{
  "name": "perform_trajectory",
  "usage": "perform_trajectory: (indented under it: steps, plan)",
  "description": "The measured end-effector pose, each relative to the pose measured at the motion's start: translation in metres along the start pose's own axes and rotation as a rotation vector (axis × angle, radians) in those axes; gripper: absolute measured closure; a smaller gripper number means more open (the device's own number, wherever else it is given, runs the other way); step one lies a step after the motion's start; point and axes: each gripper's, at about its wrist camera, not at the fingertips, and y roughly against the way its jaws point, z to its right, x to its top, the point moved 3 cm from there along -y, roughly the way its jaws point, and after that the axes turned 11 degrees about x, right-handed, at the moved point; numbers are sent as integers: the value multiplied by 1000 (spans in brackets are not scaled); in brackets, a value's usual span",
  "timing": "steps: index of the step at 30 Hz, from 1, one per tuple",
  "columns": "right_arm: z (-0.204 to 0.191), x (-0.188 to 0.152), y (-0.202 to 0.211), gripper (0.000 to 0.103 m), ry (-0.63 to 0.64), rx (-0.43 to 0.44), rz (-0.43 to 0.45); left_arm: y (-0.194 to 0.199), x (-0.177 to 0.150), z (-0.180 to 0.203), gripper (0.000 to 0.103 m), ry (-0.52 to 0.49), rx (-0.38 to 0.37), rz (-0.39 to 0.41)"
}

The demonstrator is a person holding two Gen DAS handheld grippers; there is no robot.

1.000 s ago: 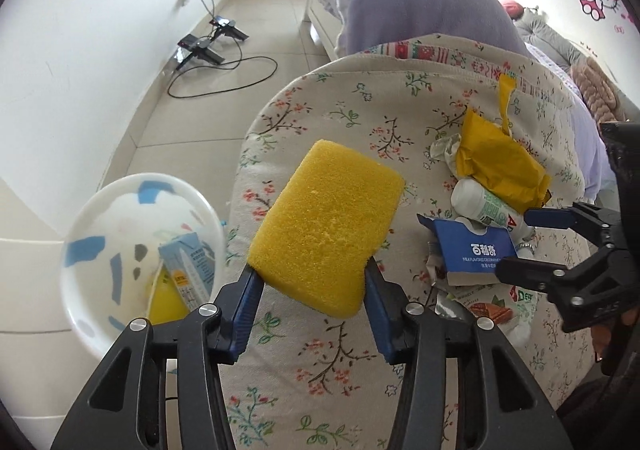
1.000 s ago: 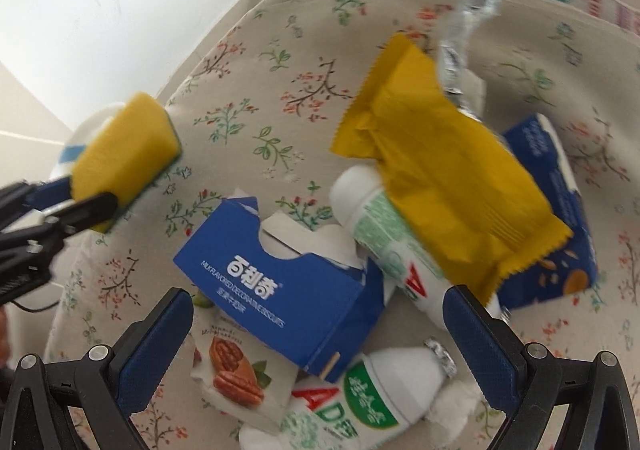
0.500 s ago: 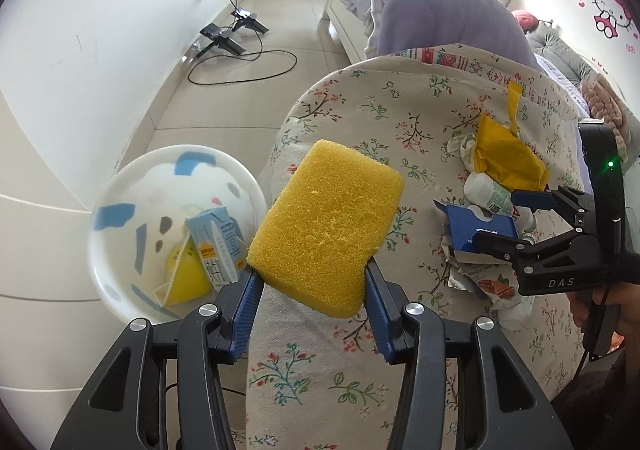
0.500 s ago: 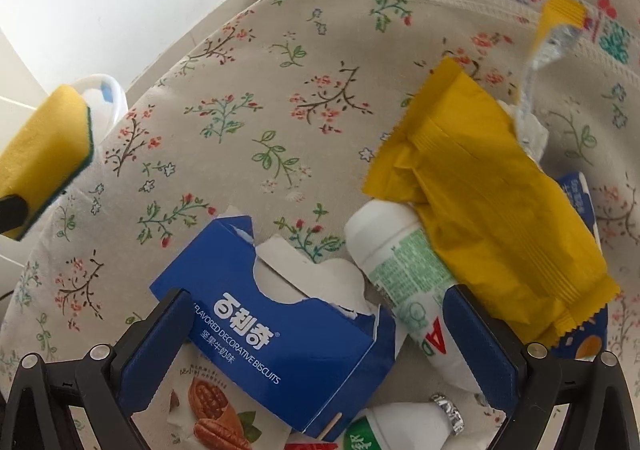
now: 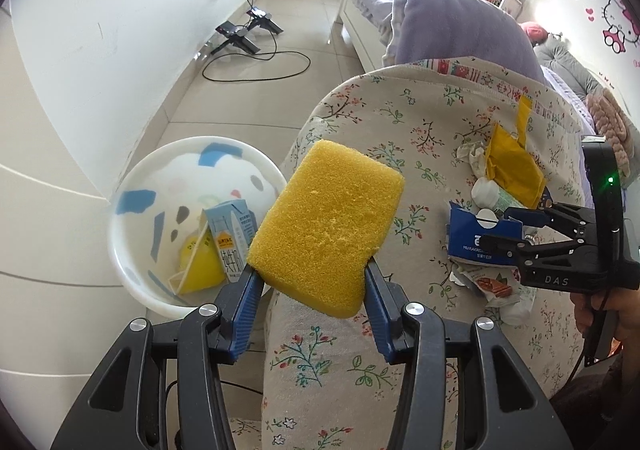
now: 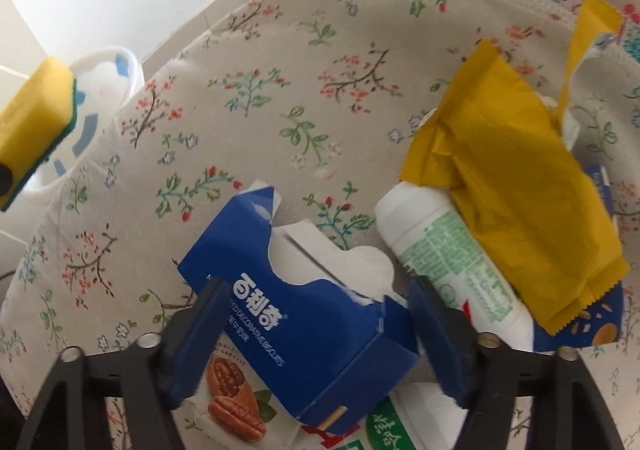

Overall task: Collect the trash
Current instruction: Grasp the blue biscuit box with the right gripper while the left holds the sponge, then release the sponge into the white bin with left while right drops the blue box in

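My left gripper (image 5: 312, 272) is shut on a yellow sponge (image 5: 324, 226), held over the left edge of the floral tablecloth (image 5: 404, 130). To the right lies a heap of trash: a torn blue biscuit box (image 6: 304, 314), a white bottle (image 6: 444, 250), a yellow wrapper (image 6: 508, 178) and a walnut packet (image 6: 232, 398). My right gripper (image 6: 316, 290) is over the heap. Its jaws are closing, with the blue box between them and the pads close to its two sides. The sponge (image 6: 32, 118) shows at the far left of the right wrist view.
A white bin (image 5: 120, 226) stands on the floor left of the table, with a milk carton (image 5: 232, 234) and yellow trash inside. Beyond it are black stands and a cable (image 5: 244, 34) on the tiles. A bed with a purple blanket (image 5: 452, 26) lies behind the table.
The right gripper's jaws have narrowed from wide apart to just outside the blue box. The left gripper with the sponge has shifted left, so more of the bin shows.
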Motion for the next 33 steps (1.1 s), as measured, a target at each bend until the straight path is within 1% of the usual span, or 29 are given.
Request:
perform_trajectory:
  steps: [4,6,8,11,13,14,15,18,21,28,33]
  plan:
    - [-4,-7,10,34,16,23,2,4,-1,-5,52,7,-2,2]
    - [-8,-10,9,26,29,38,-11,5,-1,-7,52,10,-1,2]
    - [-13,-15,6,23,59,44,-30,5,-1,-8,52,14,0,1]
    - [-19,-22,3,23,104,27,-65,5,-2,-11,52,23,0,-1]
    - [-24,-29,4,26,126,11,-83,5,-2,-12,52,27,0,-1]
    - [-25,-29,3,33,133,3,-87,5,-2,-12,52,28,0,-1]
    - [-26,-28,3,38,132,0,-87,6,-2,-12,52,28,0,0]
    - [-26,-21,6,42,123,7,-68,6,-2,-13,52,30,2,0]
    - [-26,-13,8,45,116,10,-44,8,-1,-15,52,39,4,3]
    - [-33,0,29,45,59,25,54,13,2,-29,52,85,17,18]
    - [-41,12,37,45,13,49,82,13,3,-42,52,121,39,24]
